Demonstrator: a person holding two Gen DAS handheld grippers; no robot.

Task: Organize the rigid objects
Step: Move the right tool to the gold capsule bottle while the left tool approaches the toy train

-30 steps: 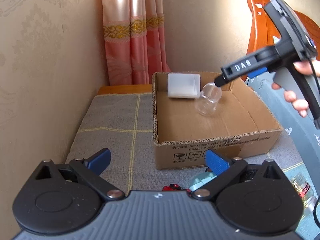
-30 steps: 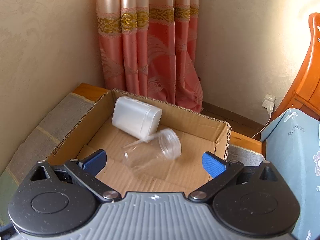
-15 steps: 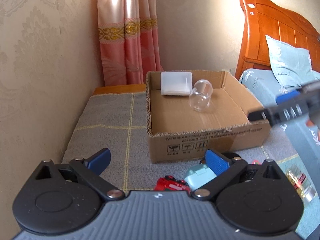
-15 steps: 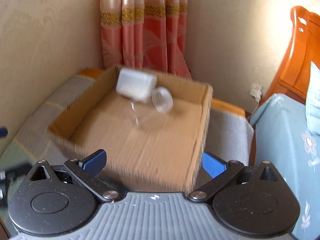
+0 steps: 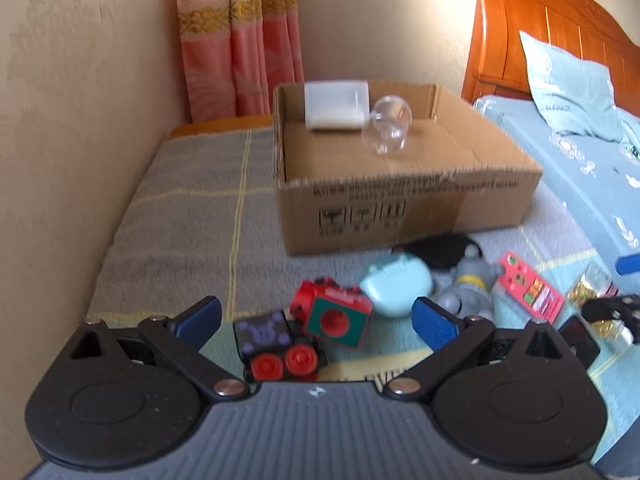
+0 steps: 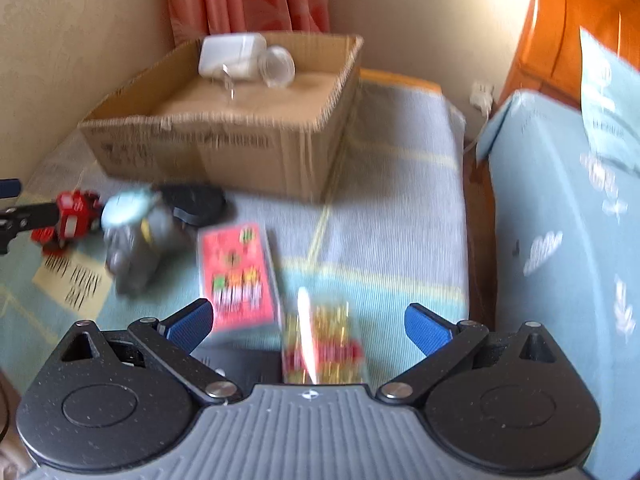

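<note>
1. Cardboard box (image 5: 408, 208) stands ahead of the left gripper (image 5: 316, 320), whose jaws are spread wide apart and hold nothing. Two things lie in its far corner: one white container (image 5: 336, 106) and one clear jar (image 5: 386, 130) on its side, touching. Between the jaws sit a red toy car (image 5: 320, 320) and a black cube (image 5: 262, 334); beyond the right jaw lie a mint case (image 5: 396, 290), a grey figure (image 5: 468, 288) and a pink card box (image 5: 528, 286).
2. Right gripper (image 6: 308, 320), jaws also wide apart and empty, hangs over a gold-and-red packet (image 6: 324, 344) lying between them; the pink card box (image 6: 236, 276) lies just beyond the left jaw, the cardboard box (image 6: 224, 136) farther ahead. View is blurred.
</note>
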